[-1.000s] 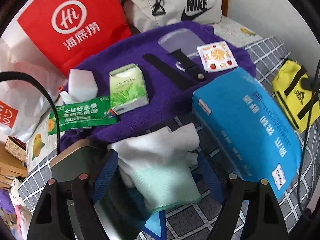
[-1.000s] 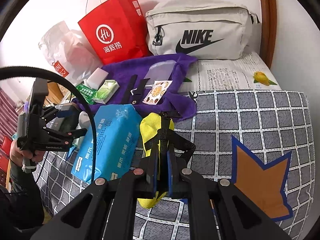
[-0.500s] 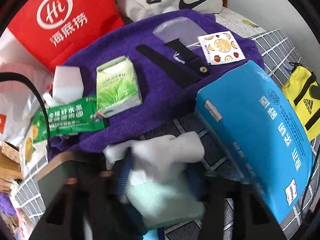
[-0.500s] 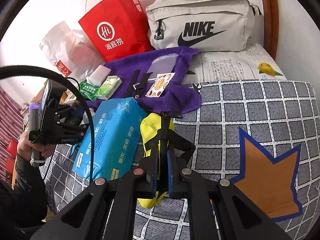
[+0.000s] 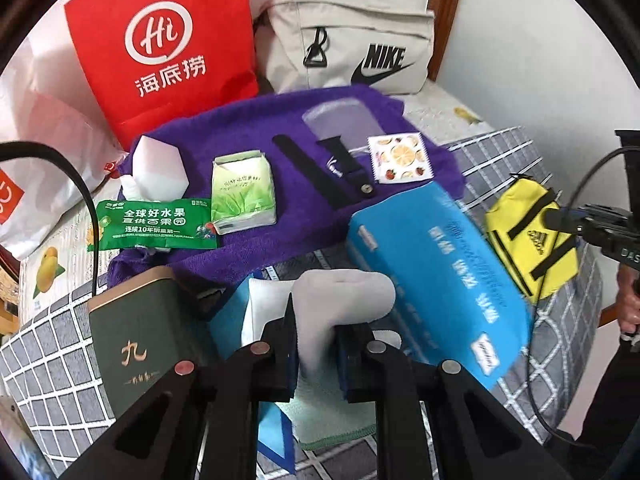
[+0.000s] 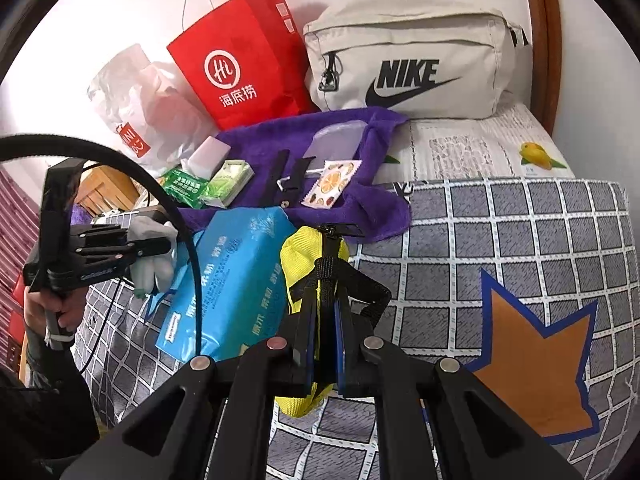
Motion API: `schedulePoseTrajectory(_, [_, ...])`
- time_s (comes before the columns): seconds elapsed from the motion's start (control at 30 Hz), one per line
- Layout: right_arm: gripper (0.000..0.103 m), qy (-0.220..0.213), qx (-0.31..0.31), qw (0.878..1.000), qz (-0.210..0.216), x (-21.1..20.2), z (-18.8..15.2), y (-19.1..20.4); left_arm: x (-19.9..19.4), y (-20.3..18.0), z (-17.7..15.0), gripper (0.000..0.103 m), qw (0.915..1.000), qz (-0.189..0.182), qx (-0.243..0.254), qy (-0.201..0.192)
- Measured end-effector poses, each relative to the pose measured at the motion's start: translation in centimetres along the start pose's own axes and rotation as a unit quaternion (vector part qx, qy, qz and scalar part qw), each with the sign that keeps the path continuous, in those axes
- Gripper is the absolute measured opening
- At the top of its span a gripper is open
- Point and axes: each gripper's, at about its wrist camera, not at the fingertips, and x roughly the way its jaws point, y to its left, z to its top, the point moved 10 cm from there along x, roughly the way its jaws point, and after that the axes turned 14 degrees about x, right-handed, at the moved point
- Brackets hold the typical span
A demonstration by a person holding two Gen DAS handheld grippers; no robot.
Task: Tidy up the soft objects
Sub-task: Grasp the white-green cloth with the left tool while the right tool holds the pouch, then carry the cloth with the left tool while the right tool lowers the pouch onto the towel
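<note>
My left gripper (image 5: pixel 316 344) is shut on a white glove with a pale green cuff (image 5: pixel 340 292), held above the checked bedcover; it also shows in the right wrist view (image 6: pixel 154 256). My right gripper (image 6: pixel 322 336) is shut on a small yellow Adidas pouch (image 6: pixel 300 256), which also shows in the left wrist view (image 5: pixel 532 236). A blue tissue pack (image 5: pixel 436 284) lies between the two grippers. A purple towel (image 5: pixel 248 136) behind it carries a green tissue packet (image 5: pixel 244 192), black straps and a fruit-print sachet (image 5: pixel 402 158).
A red paper bag (image 5: pixel 164 40), a beige Nike bag (image 6: pixel 412 68) and a clear plastic bag (image 6: pixel 136 100) stand at the back. A dark green box (image 5: pixel 136 340) sits at my left. An orange arrow patch (image 6: pixel 536 356) marks the bedcover at the right.
My left gripper has closed on the white glove and lifted it off the bedcover. My right gripper keeps holding the yellow pouch, nearly still.
</note>
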Motion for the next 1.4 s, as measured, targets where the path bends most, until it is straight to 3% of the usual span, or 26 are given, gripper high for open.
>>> schedulePoseTrajectory(0.43, [0.008, -0.037, -0.016, 0.999, 0.026, -2.5, 2.3, 2.8, -4.2, 0.4, 0.2, 0.015, 0.9983, 0.006, -0.026, -0.052])
schedulePoseTrajectory(0.7, [0.008, -0.055, -0.050, 0.996, 0.045, -2.2, 5.6, 6.5, -6.1, 2.3, 1.1, 0.015, 0.9960, 0.017, -0.038, -0.079])
schedulePoseTrajectory(1.13, [0.007, -0.050, -0.090, 0.992, 0.070, 2.1, 11.5, 12.4, -7.4, 7.9, 5.0, 0.015, 0.9902, 0.032, -0.068, -0.118])
schedulePoseTrajectory(1.4, [0.007, -0.024, -0.075, 0.995, 0.067, 7.0, 13.2, 12.4, -5.9, 11.2, 7.1, 0.015, 0.9893, 0.034, -0.081, -0.117])
